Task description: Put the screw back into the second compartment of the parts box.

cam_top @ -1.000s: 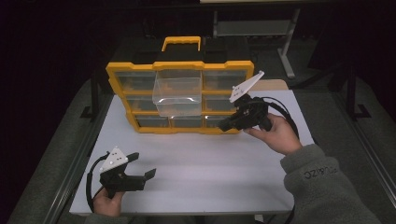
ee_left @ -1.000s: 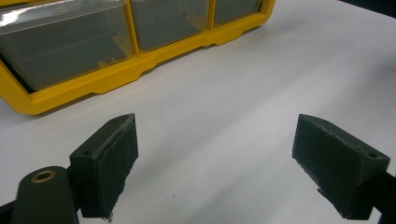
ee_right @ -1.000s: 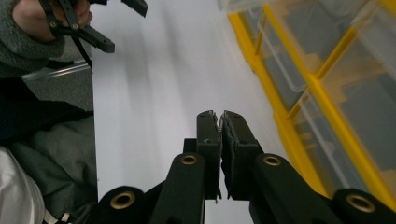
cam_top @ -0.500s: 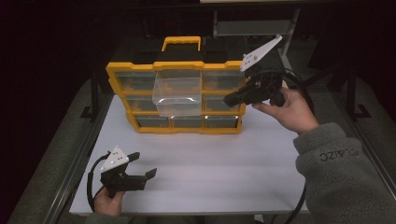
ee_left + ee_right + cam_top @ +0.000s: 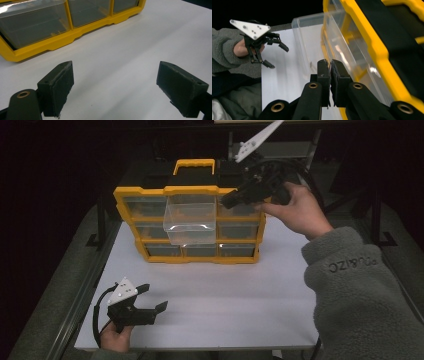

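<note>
A yellow organizer [image 5: 127, 195] with clear drawers stands upright at the back of the white tabletop [image 5: 235, 290]. One clear drawer [image 5: 191, 222] in its upper middle sticks out toward me. My right gripper [image 5: 226, 200] is raised at the organizer's top right corner, jaws shut with nothing between them. In the right gripper view its tips [image 5: 330, 67] hover just above the drawer [image 5: 309, 40] beside the yellow frame [image 5: 372, 47]. My left gripper [image 5: 154, 297] rests open near the table's front left, apart from the organizer [image 5: 62, 41], its fingers [image 5: 58, 85] spread wide over bare table.
A yellow carry handle [image 5: 194, 166] tops the organizer. Metal table rails [image 5: 80, 290] run along the left edge, and dark stands lie behind the table. The person's grey sleeve [image 5: 360, 290] crosses the right side.
My right gripper has risen from the organizer's lower right front to its top right corner, still shut. The left gripper has stayed put.
</note>
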Motion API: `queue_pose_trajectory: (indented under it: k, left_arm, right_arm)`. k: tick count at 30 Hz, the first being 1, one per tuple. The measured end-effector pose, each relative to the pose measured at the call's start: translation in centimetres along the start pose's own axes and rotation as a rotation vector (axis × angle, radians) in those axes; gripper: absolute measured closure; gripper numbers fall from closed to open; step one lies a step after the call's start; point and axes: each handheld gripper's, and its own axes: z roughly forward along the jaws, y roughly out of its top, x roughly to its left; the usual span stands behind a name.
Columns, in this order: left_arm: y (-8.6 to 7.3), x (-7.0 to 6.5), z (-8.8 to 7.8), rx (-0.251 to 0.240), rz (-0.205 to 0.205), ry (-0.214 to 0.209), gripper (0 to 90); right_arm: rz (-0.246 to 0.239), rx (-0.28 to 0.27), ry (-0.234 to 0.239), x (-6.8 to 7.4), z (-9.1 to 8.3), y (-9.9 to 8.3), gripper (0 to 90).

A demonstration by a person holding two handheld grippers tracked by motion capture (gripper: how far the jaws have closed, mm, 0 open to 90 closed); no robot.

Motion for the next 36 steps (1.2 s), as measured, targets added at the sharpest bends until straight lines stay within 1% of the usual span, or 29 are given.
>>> queue_pose_trajectory:
  k: [1, 3, 4, 6, 7, 8, 10, 11, 14, 15, 17, 19, 21, 23, 24, 25, 27, 28, 29, 30, 32, 33, 34, 35, 36]
  left_arm:
    - [0.0, 0.0, 0.0, 0.001, -0.001, 0.001, 13.9]
    - [0.0, 0.0, -0.1, 0.001, 0.000, 0.001, 14.0]
    - [-0.1, 0.1, 0.0, -0.010, 0.001, 0.001, 13.9]
    - [-0.1, 0.1, -0.1, 0.001, 0.003, 0.001, 14.0]
    - [0.0, 0.2, -0.2, 0.003, 0.023, 0.003, 14.0]
    - [0.0, 0.3, -0.2, 0.007, 0.033, 0.002, 14.0]
    - [-0.1, 0.4, -0.2, 0.004, 0.028, 0.005, 14.0]
    - [-0.1, 0.3, -0.2, -0.011, 0.019, 0.003, 14.0]
    - [-0.1, 0.4, -0.3, -0.002, 0.010, 0.005, 14.0]
    - [-0.1, 0.3, -0.4, -0.006, 0.006, 0.004, 14.0]
    - [-0.2, 0.3, -0.4, -0.007, 0.006, 0.003, 13.9]
    - [-0.2, 0.3, -0.4, -0.006, 0.009, 0.002, 13.9]
    - [-0.2, 0.3, -0.4, -0.005, 0.006, 0.004, 13.9]
    - [-0.2, 0.3, -0.4, -0.005, 0.004, 0.005, 14.0]
    - [-0.2, 0.3, -0.5, -0.002, 0.003, 0.006, 13.9]
    - [-0.2, 0.3, -0.4, -0.004, 0.002, 0.006, 14.0]
    - [-0.3, 0.3, -0.4, -0.010, 0.004, 0.006, 14.0]
    - [-0.3, 0.3, -0.4, -0.010, 0.005, 0.007, 14.0]
    - [-0.3, 0.4, -0.5, 0.001, 0.012, 0.009, 14.0]
    - [-0.3, 0.4, -0.5, -0.001, 0.010, 0.010, 14.0]
    - [-0.3, 0.4, -0.6, 0.001, 0.014, 0.014, 14.0]
    - [-0.3, 0.4, -0.6, 0.002, 0.008, 0.014, 14.0]
    - [-0.3, 0.3, -0.6, 0.000, 0.006, 0.013, 14.0]
    - [-0.3, 0.4, -0.6, 0.003, 0.016, 0.014, 13.9]
    - [-0.3, 0.3, -0.6, 0.000, 0.018, 0.013, 13.9]
  right_arm:
    - [-0.016, 0.001, 0.002, 0.0, 0.5, 0.5, 84.7]
    - [-0.034, 0.003, 0.012, -0.1, 1.7, 1.4, 84.6]
    - [-0.031, 0.006, 0.018, -0.1, 2.3, 1.7, 84.6]
    - [-0.032, 0.017, 0.031, -0.2, 3.7, 2.2, 84.7]
    - [-0.033, 0.025, 0.034, -0.2, 4.4, 2.4, 84.6]
    - [-0.032, 0.031, 0.042, -0.2, 5.1, 2.6, 84.6]
    - [-0.037, 0.048, 0.049, -0.3, 6.2, 2.8, 84.6]
    - [-0.037, 0.050, 0.053, -0.4, 6.7, 2.9, 84.6]
    - [-0.029, 0.067, 0.059, -0.6, 7.7, 3.0, 84.6]
    - [-0.025, 0.074, 0.060, -0.7, 8.0, 3.0, 84.5]
    - [-0.029, 0.089, 0.064, -0.7, 8.6, 3.0, 84.4]
    - [-0.031, 0.095, 0.074, -0.7, 9.1, 3.0, 84.2]
    - [-0.031, 0.099, 0.074, -0.7, 9.4, 3.0, 83.5]
    - [-0.029, 0.094, 0.064, -0.7, 9.4, 2.8, 81.0]
    - [-0.027, 0.082, 0.063, -0.8, 9.3, 2.8, 78.8]
    - [-0.017, 0.072, 0.056, -0.8, 9.1, 2.7, 76.7]
    - [-0.003, 0.061, 0.048, -1.0, 8.6, 2.5, 75.7]
    - [0.002, 0.053, 0.042, -1.1, 8.2, 2.3, 74.9]
    - [0.016, 0.046, 0.037, -1.1, 7.8, 2.2, 74.2]
    - [0.009, 0.034, 0.030, -1.1, 7.4, 2.0, 73.0]
    - [0.010, 0.025, 0.016, -1.1, 6.5, 1.7, 71.6]
    - [0.008, 0.019, 0.012, -1.1, 6.1, 1.5, 71.1]
    - [0.011, 0.013, 0.005, -1.1, 5.6, 1.3, 69.8]
    - [0.023, 0.009, -0.002, -1.1, 5.1, 1.1, 68.0]
    - [0.027, 0.004, -0.007, -1.1, 4.6, 0.8, 66.8]
